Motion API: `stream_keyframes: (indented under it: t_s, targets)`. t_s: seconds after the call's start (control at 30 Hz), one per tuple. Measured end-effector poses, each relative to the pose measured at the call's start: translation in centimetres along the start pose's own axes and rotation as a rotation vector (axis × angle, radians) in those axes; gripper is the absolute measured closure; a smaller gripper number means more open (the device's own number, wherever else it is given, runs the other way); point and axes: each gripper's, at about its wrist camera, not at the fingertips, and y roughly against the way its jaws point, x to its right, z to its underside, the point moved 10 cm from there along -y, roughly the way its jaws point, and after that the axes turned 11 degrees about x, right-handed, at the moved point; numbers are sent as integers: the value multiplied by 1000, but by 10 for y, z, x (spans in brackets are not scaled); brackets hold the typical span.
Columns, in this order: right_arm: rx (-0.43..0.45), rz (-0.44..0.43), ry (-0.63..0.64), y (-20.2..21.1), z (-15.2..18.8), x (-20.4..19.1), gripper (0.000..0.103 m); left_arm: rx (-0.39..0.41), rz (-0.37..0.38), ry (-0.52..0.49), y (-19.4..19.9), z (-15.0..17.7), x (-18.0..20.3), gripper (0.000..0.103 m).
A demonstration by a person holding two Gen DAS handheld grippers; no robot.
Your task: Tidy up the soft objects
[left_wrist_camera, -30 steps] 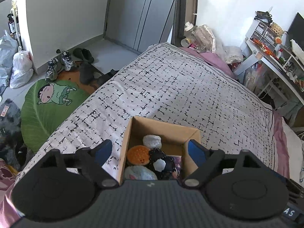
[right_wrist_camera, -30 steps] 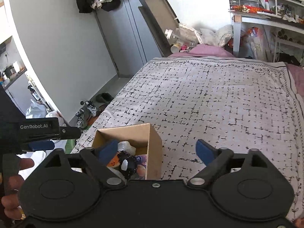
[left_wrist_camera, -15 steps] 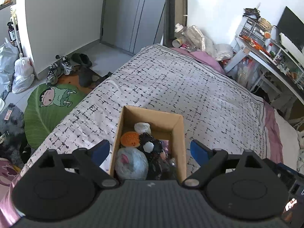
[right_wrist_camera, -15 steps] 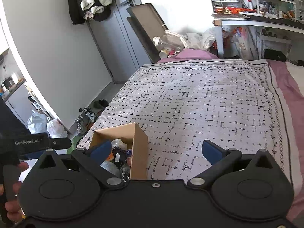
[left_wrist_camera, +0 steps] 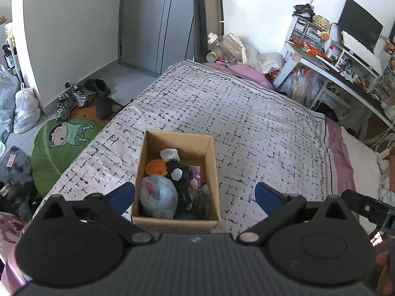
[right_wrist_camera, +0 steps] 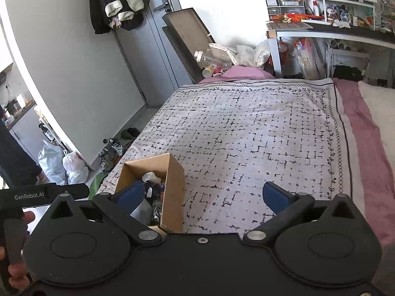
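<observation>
Left wrist view: one cardboard box (left_wrist_camera: pixel 175 180) sits on the bed (left_wrist_camera: pixel 246 128), near its left edge and close to the near end, holding the soft toys. Five can be counted: one grey plush (left_wrist_camera: pixel 158 196), one orange plush (left_wrist_camera: pixel 155 168), one black plush (left_wrist_camera: pixel 181 175), one pale plush (left_wrist_camera: pixel 169 153) at the far end and one dark plush (left_wrist_camera: pixel 201 199) by the right wall; more may lie beneath. The left tongs (left_wrist_camera: pixel 195 196) are opening wide, their two blue pads (left_wrist_camera: pixel 123 194) flanking the box without touching it. In the right wrist view, the right tongs (right_wrist_camera: pixel 202 196) stand wide and hold nothing, the box (right_wrist_camera: pixel 170 187) at their left pad.
</observation>
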Motion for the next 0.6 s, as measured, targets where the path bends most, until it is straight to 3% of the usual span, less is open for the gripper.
stream_keyframes:
  t_s: [0.6]
  targets:
    - [-1,51,59,48,13,16,0,34,23,-77,47,20,32,0]
